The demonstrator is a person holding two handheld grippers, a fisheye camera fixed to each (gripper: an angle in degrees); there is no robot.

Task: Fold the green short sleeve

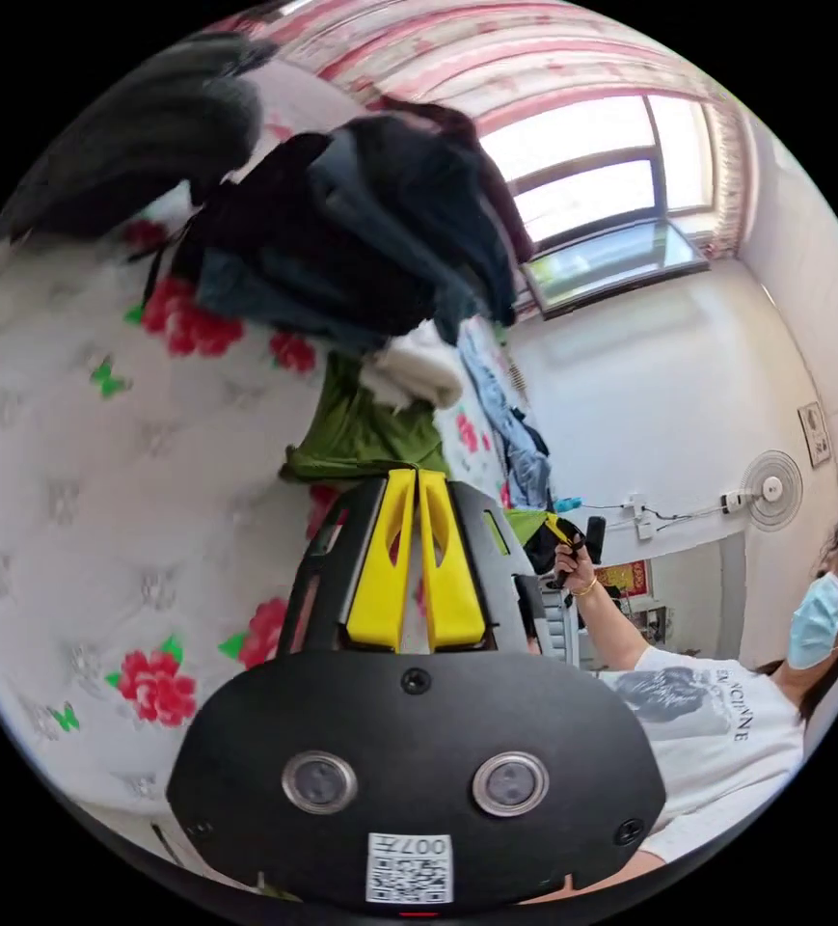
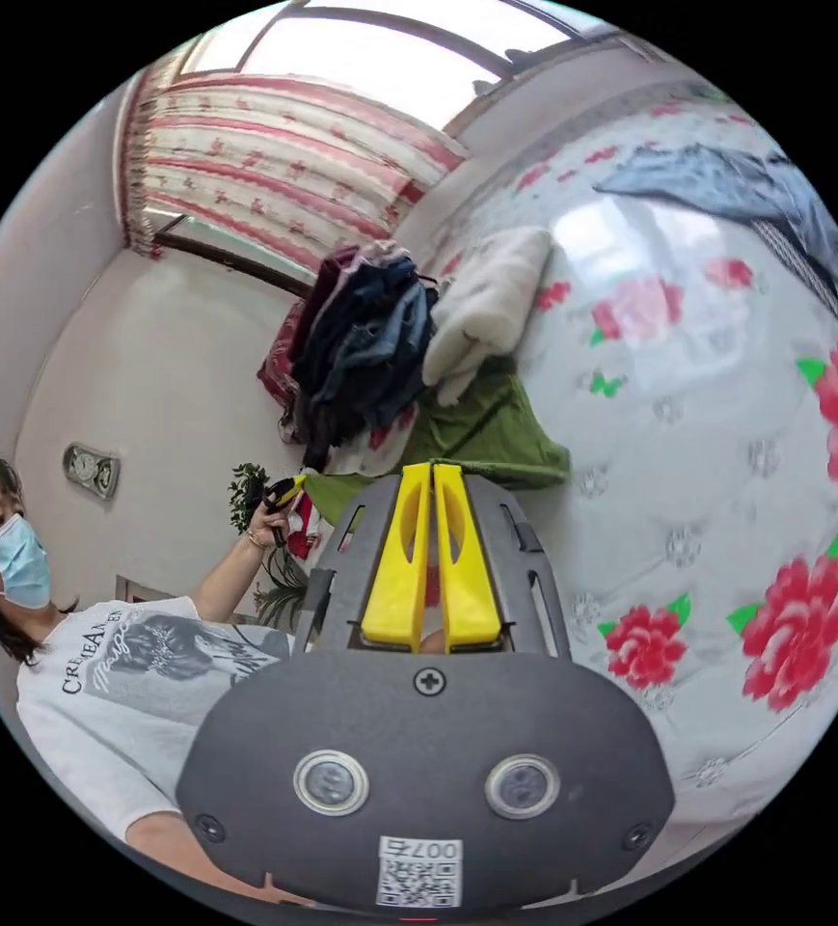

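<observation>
The green short-sleeve shirt (image 1: 365, 434) lies bunched on the flowered bed, partly under a white fluffy cloth (image 1: 417, 371). My left gripper (image 1: 417, 475) is shut, its yellow jaws pinching the shirt's near edge. In the right gripper view the shirt (image 2: 491, 424) spreads out from my right gripper (image 2: 430, 469), which is shut on its hem. The other gripper (image 1: 571, 540) appears at the right of the left gripper view, held in a hand with a green corner (image 1: 527, 523) at its tip. The left gripper (image 2: 283, 492) shows likewise in the right gripper view.
A heap of dark clothes (image 1: 370, 222) sits on the bed beyond the shirt, with blue denim garments (image 1: 515, 434) further off. The white bedsheet (image 1: 81, 463) has red flowers. A person in a white T-shirt (image 1: 717, 733) stands by the bed. A wall fan (image 1: 770, 490) and a window (image 1: 602, 222) lie behind.
</observation>
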